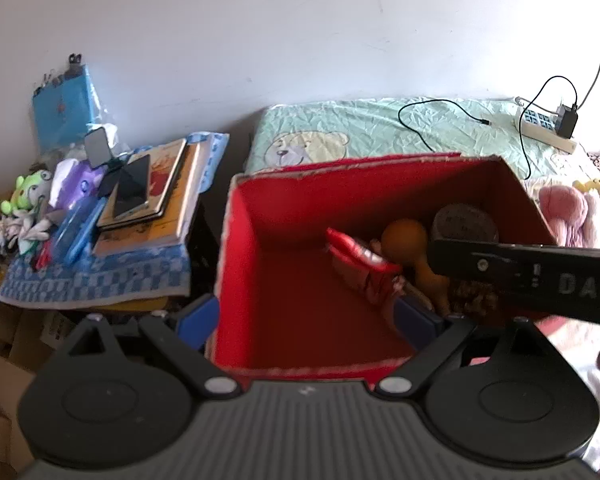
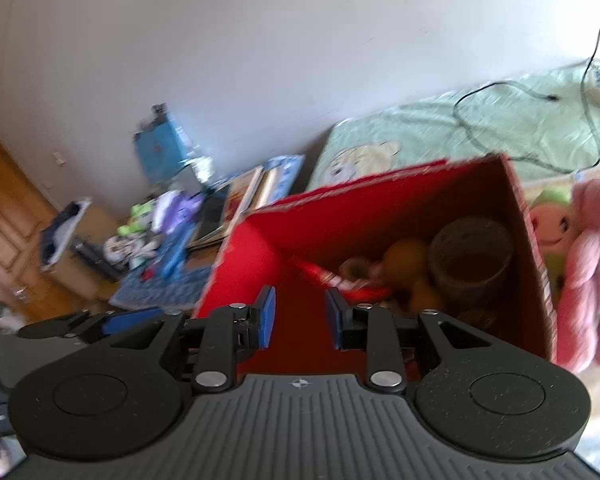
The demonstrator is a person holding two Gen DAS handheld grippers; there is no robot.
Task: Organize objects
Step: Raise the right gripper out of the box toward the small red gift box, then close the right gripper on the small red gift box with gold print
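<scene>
Red cardboard makes up the big open box (image 1: 300,280), and it sits on the bed right in front of both tools so things can drop in from above. The left tool (image 1: 312,316) has its blue fingers (image 1: 198,320) spread very wide, one on each side of the near wall of the box, and it holds nothing. The right tool (image 2: 300,316) hangs over the near edge of the box with a gap between its blue pads (image 2: 267,318), and nothing is in it, so it looks ready to go for the next thing. Far inside the box, ahead and to the right of the tools, lie a shiny red snack packet (image 1: 360,270), a round orange-brown toy (image 1: 406,240) and a dark round tub (image 1: 464,222), all close together. To the right of the box a fluffy pink plush toy (image 2: 588,264) waits on the bed. Far to the left of the tools, a low desk with a blue checked cloth (image 1: 100,280) carries books and small toys.
</scene>
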